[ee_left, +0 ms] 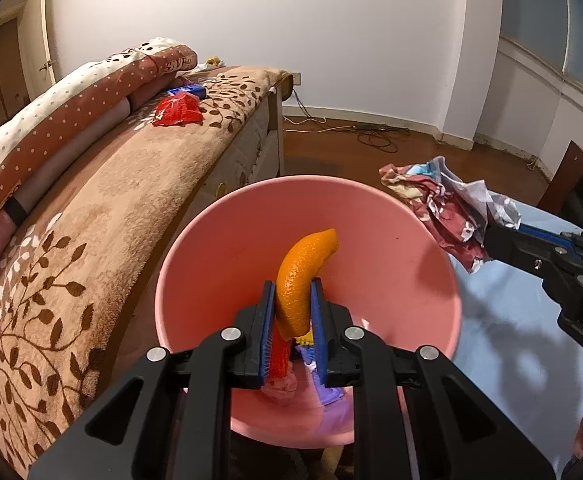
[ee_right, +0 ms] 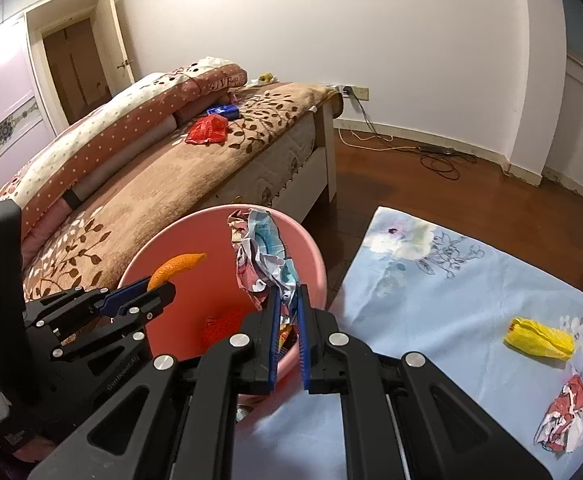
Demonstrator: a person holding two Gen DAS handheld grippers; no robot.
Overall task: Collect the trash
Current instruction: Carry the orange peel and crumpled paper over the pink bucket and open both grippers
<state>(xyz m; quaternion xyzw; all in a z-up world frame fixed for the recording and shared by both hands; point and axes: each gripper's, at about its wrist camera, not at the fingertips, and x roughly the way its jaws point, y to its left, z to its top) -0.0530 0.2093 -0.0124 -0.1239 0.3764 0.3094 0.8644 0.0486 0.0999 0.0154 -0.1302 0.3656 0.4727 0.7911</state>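
Observation:
A pink bin [ee_left: 227, 240] [ee_right: 315, 268] stands between the bed and a blue cloth. My left gripper [ee_left: 293, 288] is shut on an orange peel [ee_left: 303, 276] and holds it over the bin's mouth; it shows in the right wrist view [ee_right: 139, 294] with the peel [ee_right: 175, 266]. My right gripper [ee_right: 287, 296] is shut on a crumpled wrapper [ee_right: 263, 256] above the bin's right rim; the wrapper also shows in the left wrist view [ee_left: 447, 204]. Red and purple trash [ee_left: 281, 350] lies at the bin's bottom.
A red wrapper [ee_right: 207, 130] and a blue packet [ee_right: 223, 110] lie on the brown bed blanket [ee_right: 151, 184]. A yellow wrapper [ee_right: 539, 338] and a crumpled red-white wrapper [ee_right: 567, 412] lie on the blue flowered cloth [ee_right: 431, 292]. Cables [ee_right: 439, 160] run along the wooden floor.

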